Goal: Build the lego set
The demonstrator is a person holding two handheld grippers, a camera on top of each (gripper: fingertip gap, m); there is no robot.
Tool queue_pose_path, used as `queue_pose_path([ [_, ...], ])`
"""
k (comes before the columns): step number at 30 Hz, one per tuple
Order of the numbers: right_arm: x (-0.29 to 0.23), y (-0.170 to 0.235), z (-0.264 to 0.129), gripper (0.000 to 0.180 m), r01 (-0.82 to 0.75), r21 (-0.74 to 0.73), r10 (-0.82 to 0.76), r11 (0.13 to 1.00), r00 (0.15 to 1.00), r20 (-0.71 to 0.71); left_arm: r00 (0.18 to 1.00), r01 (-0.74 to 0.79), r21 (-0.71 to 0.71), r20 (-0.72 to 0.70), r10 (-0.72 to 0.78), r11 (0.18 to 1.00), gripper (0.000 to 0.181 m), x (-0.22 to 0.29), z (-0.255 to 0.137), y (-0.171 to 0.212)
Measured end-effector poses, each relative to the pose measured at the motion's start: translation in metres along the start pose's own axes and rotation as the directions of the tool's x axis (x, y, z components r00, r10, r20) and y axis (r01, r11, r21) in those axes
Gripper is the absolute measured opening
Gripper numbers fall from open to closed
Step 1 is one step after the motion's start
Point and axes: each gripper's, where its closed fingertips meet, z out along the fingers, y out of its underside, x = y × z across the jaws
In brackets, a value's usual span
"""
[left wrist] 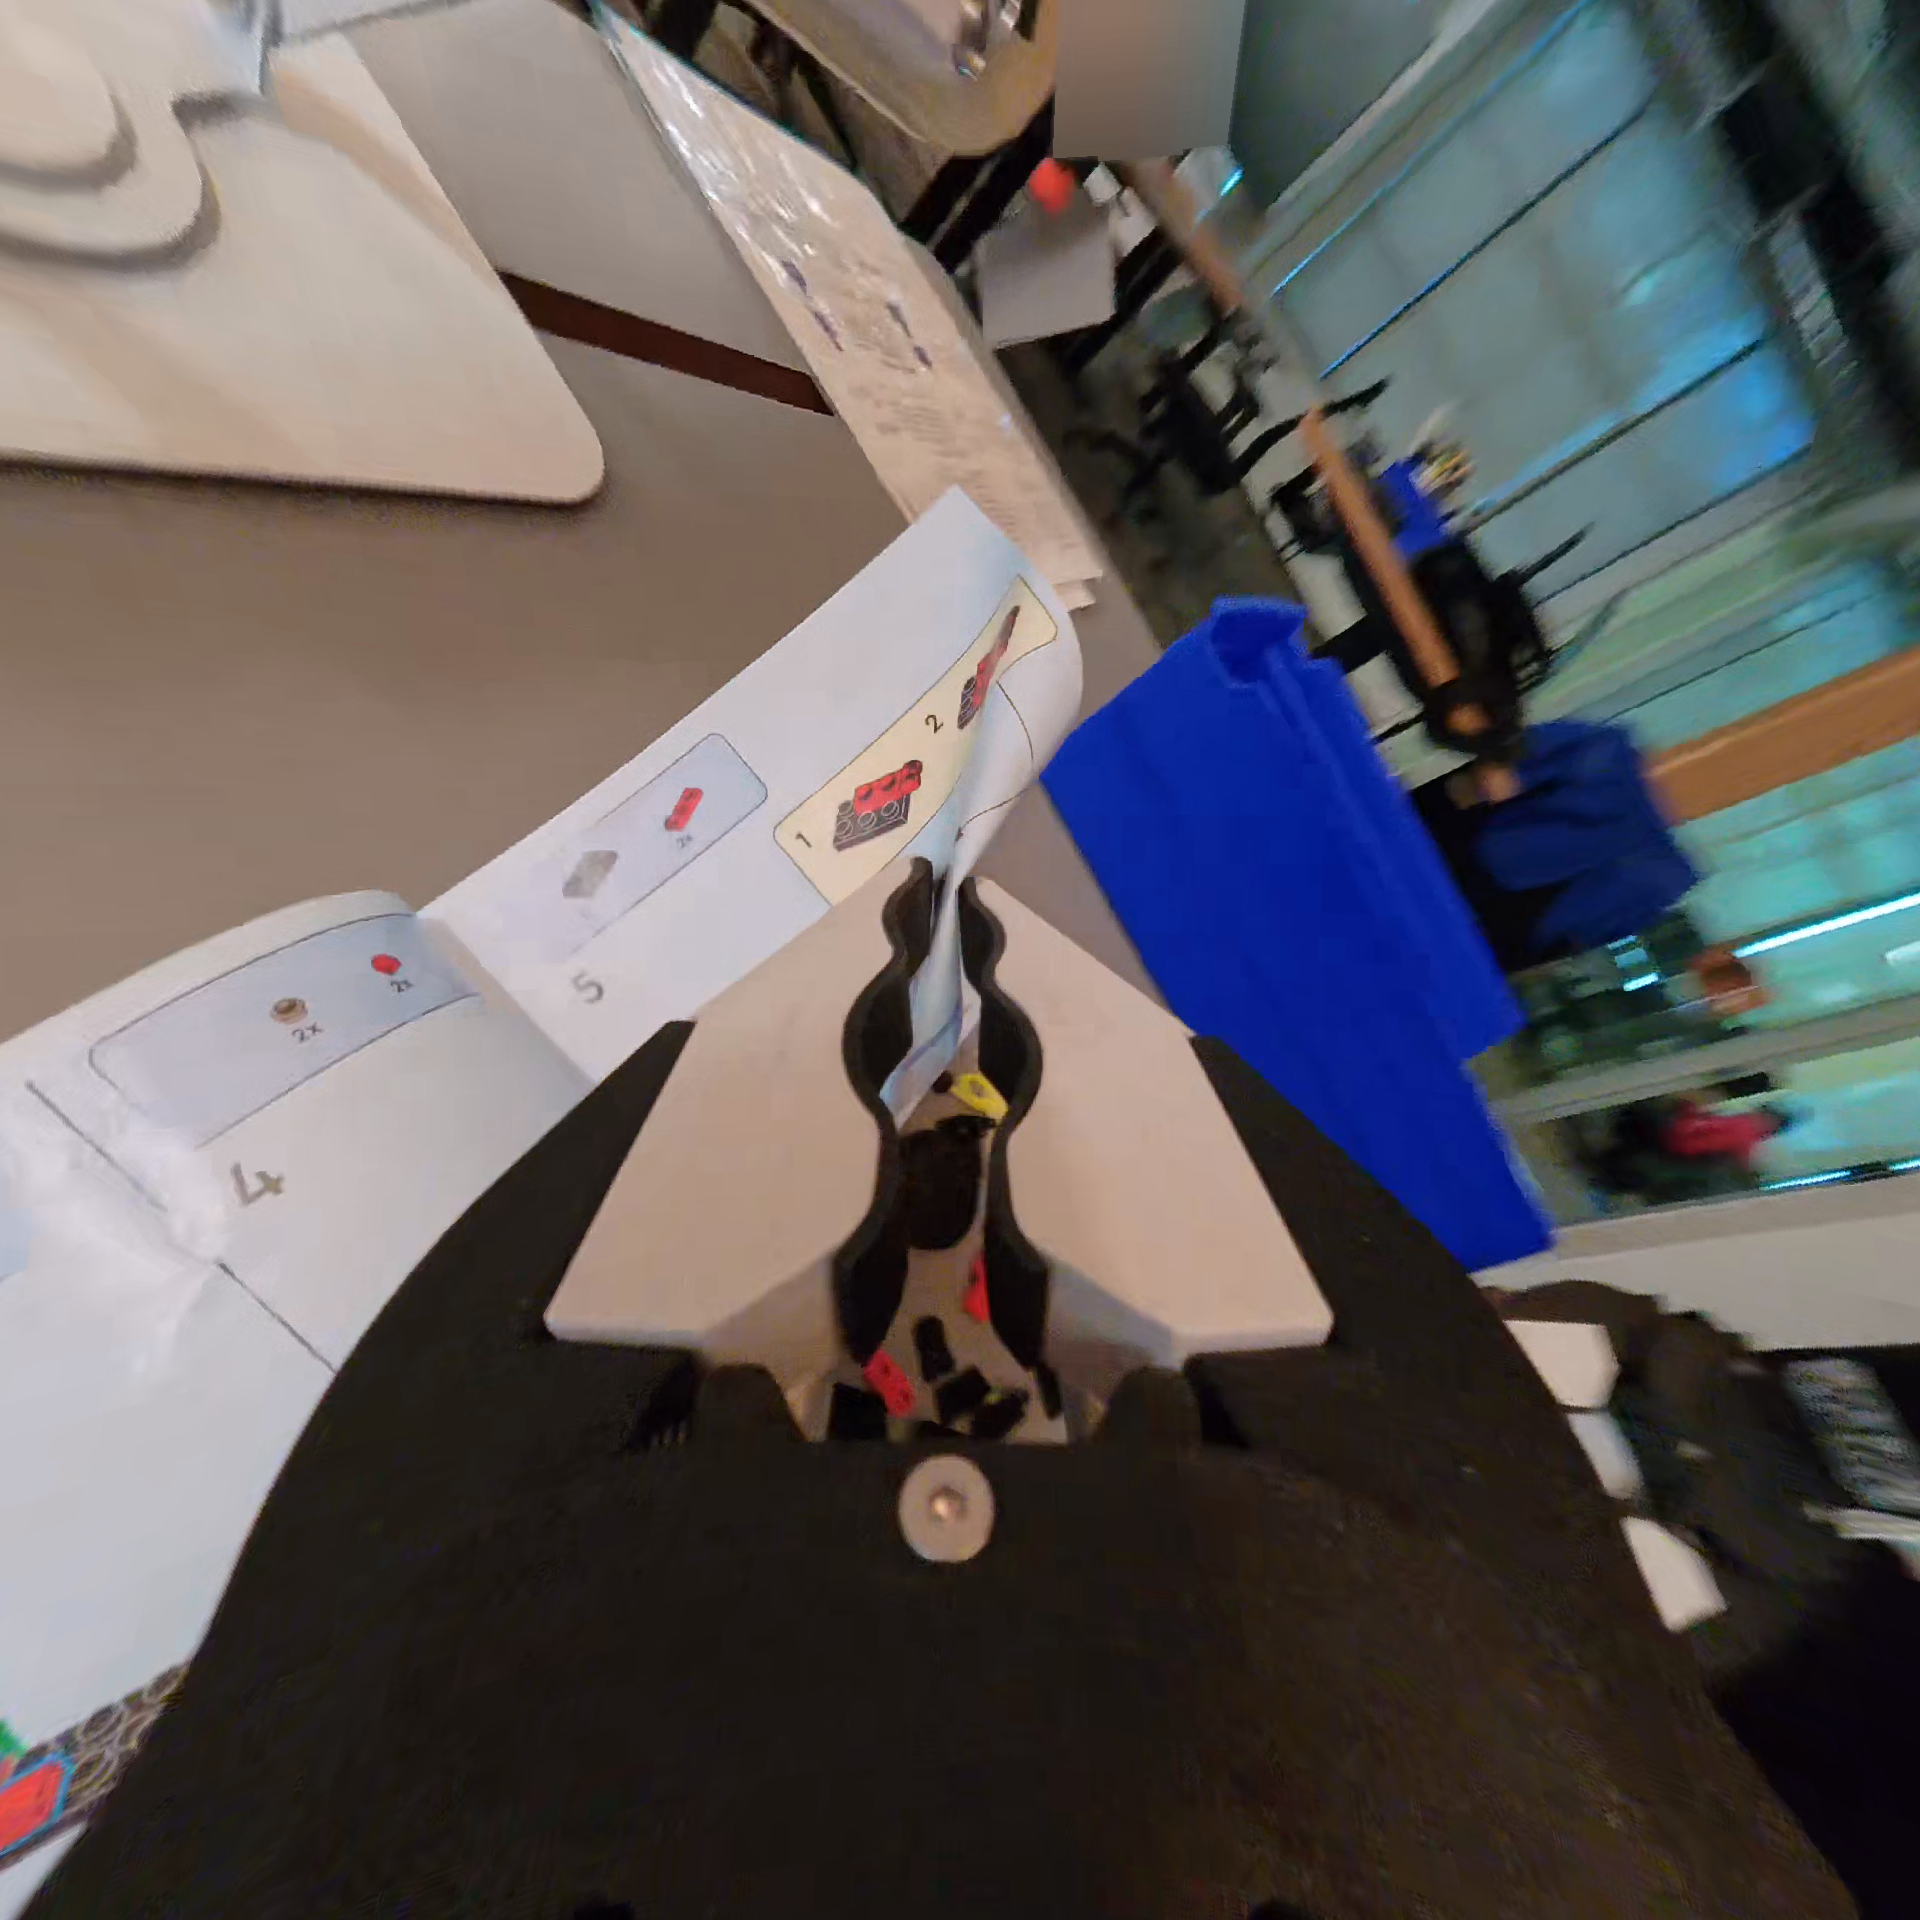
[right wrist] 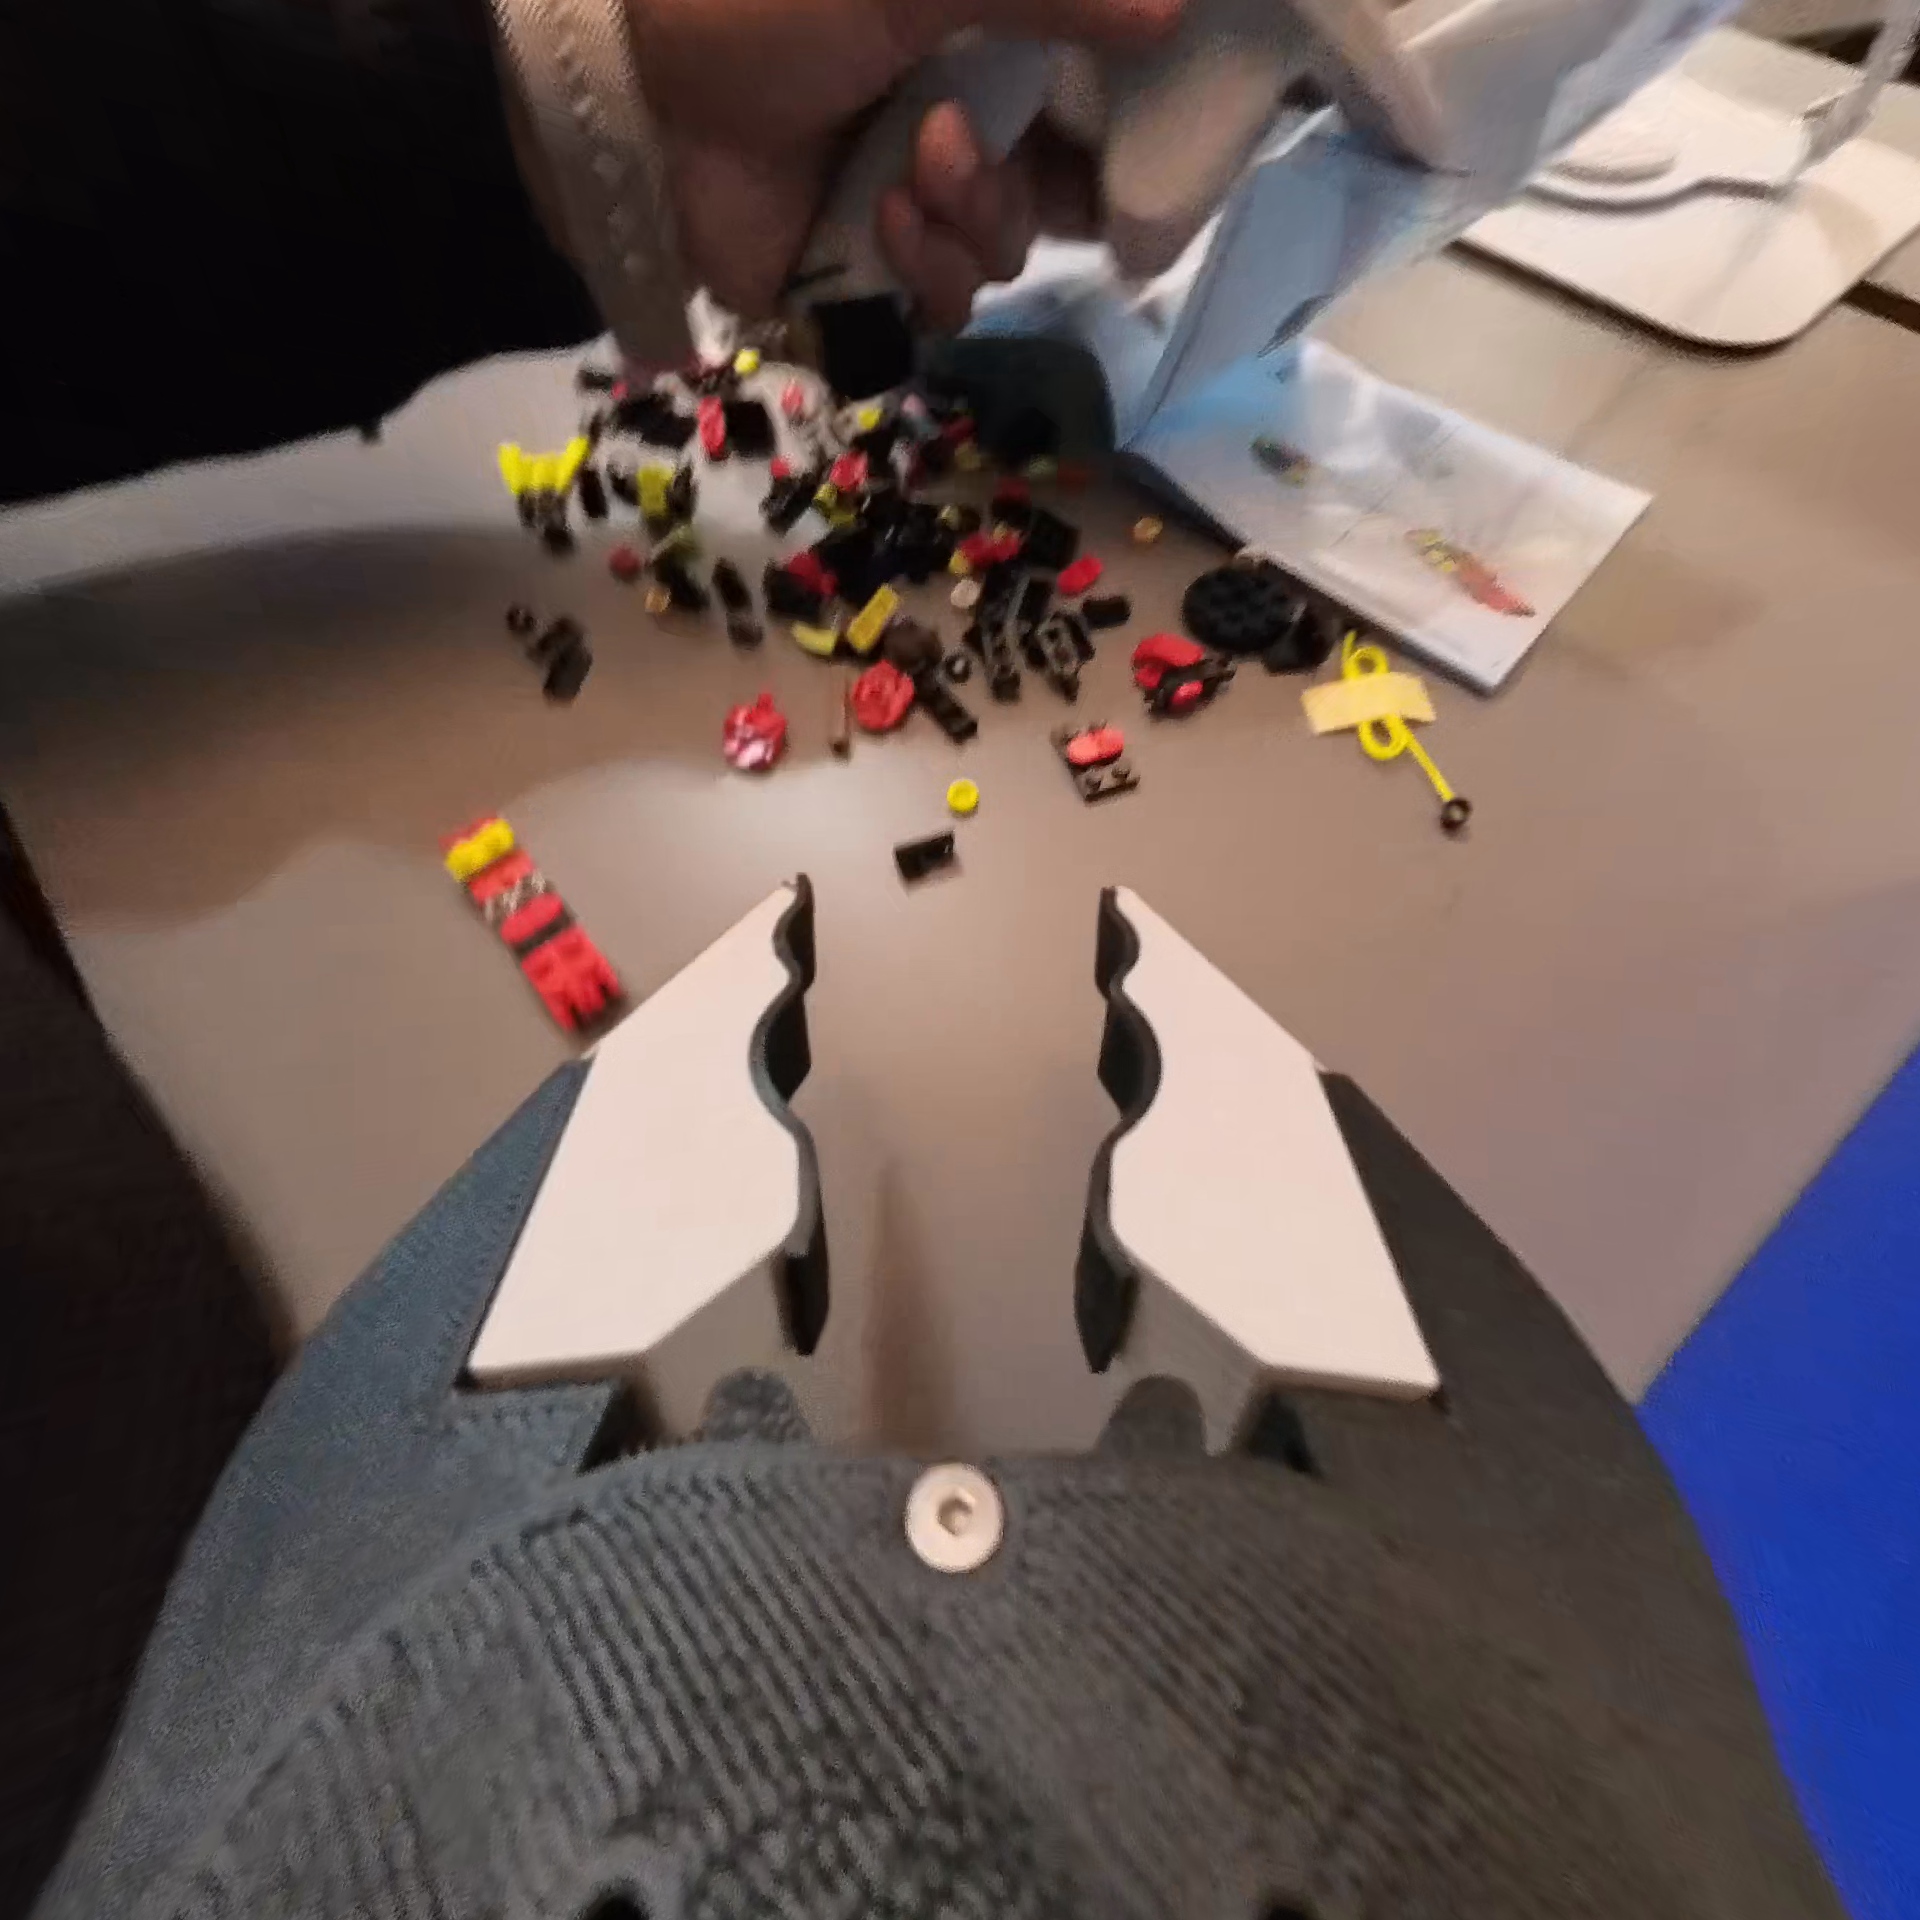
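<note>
Left wrist view: the left gripper (left wrist: 940,904) fills the lower frame, its jaws closed on one page of the instruction booklet (left wrist: 644,831), which lies open across the left and centre on the grey surface (left wrist: 312,644). Two numbered steps show on the open spread. One blue block (left wrist: 1288,914) stands at centre right. The room beyond is blurred.

Right wrist view: the right gripper (right wrist: 954,894) sits low in the frame, jaws wide apart, gripping nothing, above the surface. One loose pile of lego pieces (right wrist: 862,561), black, red and yellow and too blurred to count, lies at upper centre. One small red and yellow assembly (right wrist: 530,920) lies at centre left. A hand (right wrist: 831,156) at the top is cut off.
</note>
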Motion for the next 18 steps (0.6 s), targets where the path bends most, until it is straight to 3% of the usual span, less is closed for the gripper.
queue_pose_path([
  [1, 0.002, -0.008, 0.004, 0.052, -0.035, 0.026, 0.036, 0.999, 0.999, -0.015, 0.997, 0.066, 0.02, -0.04, -0.065, 0.998, 0.004, -0.001, -0.006, -0.003],
  [3, 0.01, -0.035, 0.012, 0.033, -0.096, 0.122, 0.101, 0.988, 0.994, -0.035, 0.982, 0.162, 0.067, -0.11, -0.154, 0.985, 0.003, -0.004, -0.017, -0.01],
  [6, 0.035, -0.092, 0.031, 0.002, -0.159, 0.271, 0.18, 0.949, 0.982, -0.055, 0.966, 0.222, 0.085, -0.157, -0.207, 0.971, 0.003, -0.012, -0.026, -0.011],
  [7, 0.047, -0.107, 0.042, 0.0, -0.172, 0.288, 0.199, 0.942, 0.978, -0.066, 0.962, 0.233, 0.087, -0.166, -0.217, 0.969, 0.005, -0.013, -0.028, -0.01],
  [9, 0.07, -0.116, 0.078, 0.0, -0.175, 0.219, 0.197, 0.96, 0.977, -0.083, 0.949, 0.259, 0.091, -0.208, -0.236, 0.962, 0.006, -0.011, -0.031, -0.013],
  [11, 0.093, -0.103, 0.121, 0.0, -0.157, 0.058, 0.163, 0.986, 0.98, -0.118, 0.938, 0.273, 0.069, -0.24, -0.25, 0.959, 0.005, -0.007, -0.03, -0.016],
  [14, 0.119, -0.109, 0.163, 0.0, -0.167, 0.039, 0.171, 0.985, 0.976, -0.131, 0.932, 0.252, 0.03, -0.277, -0.234, 0.967, 0.011, 0.0, -0.025, -0.017],
  [18, 0.113, -0.108, 0.193, 0.0, -0.256, 0.013, 0.254, 0.967, 0.965, 0.068, 0.919, 0.248, 0.059, -0.329, -0.216, 0.967, 0.055, 0.003, -0.036, -0.026],
])
